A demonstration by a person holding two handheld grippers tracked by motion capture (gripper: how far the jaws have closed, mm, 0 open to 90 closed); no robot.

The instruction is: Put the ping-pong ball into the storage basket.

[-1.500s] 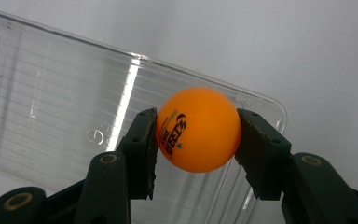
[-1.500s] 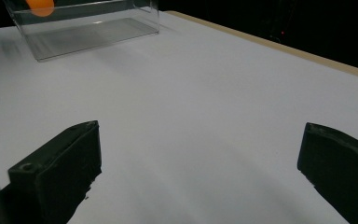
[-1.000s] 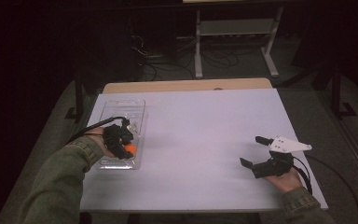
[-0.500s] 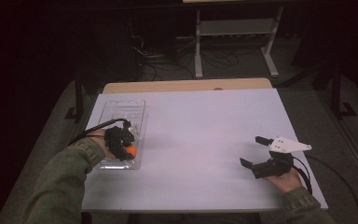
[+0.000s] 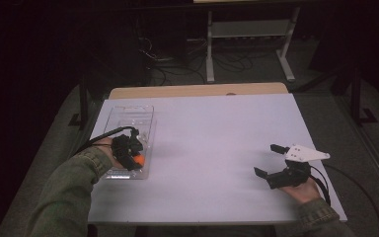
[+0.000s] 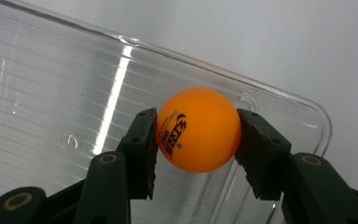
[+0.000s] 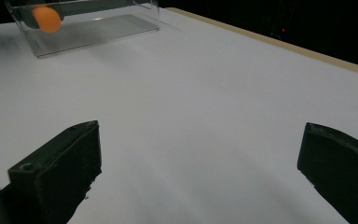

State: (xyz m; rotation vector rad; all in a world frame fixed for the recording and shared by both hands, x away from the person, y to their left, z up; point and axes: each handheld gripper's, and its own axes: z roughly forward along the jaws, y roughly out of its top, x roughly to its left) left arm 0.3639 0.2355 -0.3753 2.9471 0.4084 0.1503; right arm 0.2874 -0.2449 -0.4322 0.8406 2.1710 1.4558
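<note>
An orange table-tennis ball (image 6: 198,129) with black print is pinched between both black pads of my left gripper (image 6: 196,140), over the near corner of a clear plastic tray (image 6: 51,93). In the high view the same ball (image 5: 138,160) shows under the left gripper (image 5: 131,154), at the near end of the tray (image 5: 128,116) on the table's left side. My right gripper (image 5: 270,160) rests near the front right of the table with its jaws wide apart and nothing between them. From the right gripper view the ball (image 7: 46,18) shows inside the tray (image 7: 98,25), far off.
A white sheet (image 5: 212,148) covers the tabletop, with a wooden edge (image 5: 192,91) at the far side. Cables trail from both grippers. A white metal stand (image 5: 249,34) and floor cables sit beyond the table in the dark.
The left gripper with the ball has shifted slightly toward the near end of the tray. The right gripper has stayed still.
</note>
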